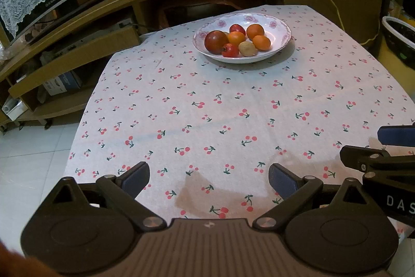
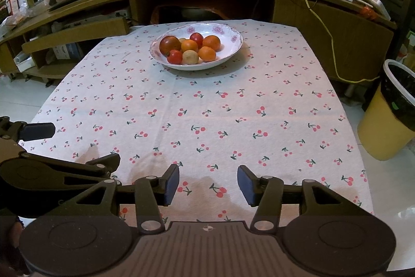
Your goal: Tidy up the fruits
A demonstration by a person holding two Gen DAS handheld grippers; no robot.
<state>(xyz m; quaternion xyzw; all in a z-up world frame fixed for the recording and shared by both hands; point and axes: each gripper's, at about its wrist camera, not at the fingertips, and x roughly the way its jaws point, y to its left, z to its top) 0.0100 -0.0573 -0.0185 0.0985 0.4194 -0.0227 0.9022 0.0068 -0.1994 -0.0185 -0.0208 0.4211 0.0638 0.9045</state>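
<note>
Left gripper [image 1: 208, 179] and right gripper [image 2: 208, 183] hover side by side over the tablecloth's [image 2: 233, 108] near edge, tilted down, jaws apart, nothing between them. Mid-cloth bare. Far end: round floral plate [image 2: 233, 48] holding small fruits [image 2: 190, 48]; no discernible long axis.

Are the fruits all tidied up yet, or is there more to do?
It looks nearly finished, or not yet begun: the fruits sit together in the flowered plate, and none lies loose on the cherry tablecloth. Nothing is in hand: the left claw and right claw are open and empty, near the table's edge. What is left cannot be told from here.
</note>
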